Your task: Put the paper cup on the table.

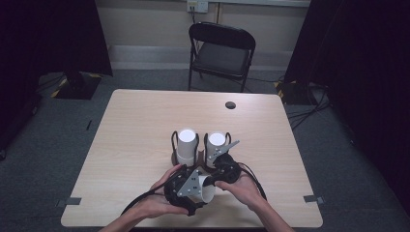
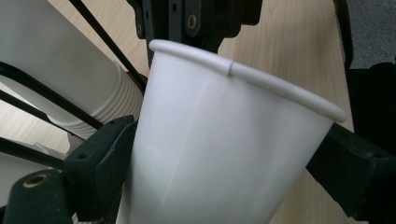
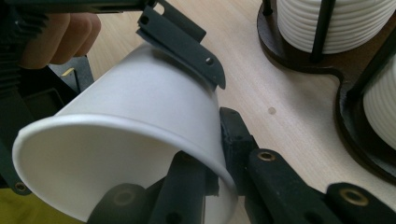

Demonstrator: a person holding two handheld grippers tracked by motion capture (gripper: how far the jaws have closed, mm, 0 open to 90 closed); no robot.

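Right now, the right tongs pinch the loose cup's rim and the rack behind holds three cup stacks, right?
Not three: the rack holds two cup stacks, as the high view shows. The right tongs do pinch the loose cup by its rim.
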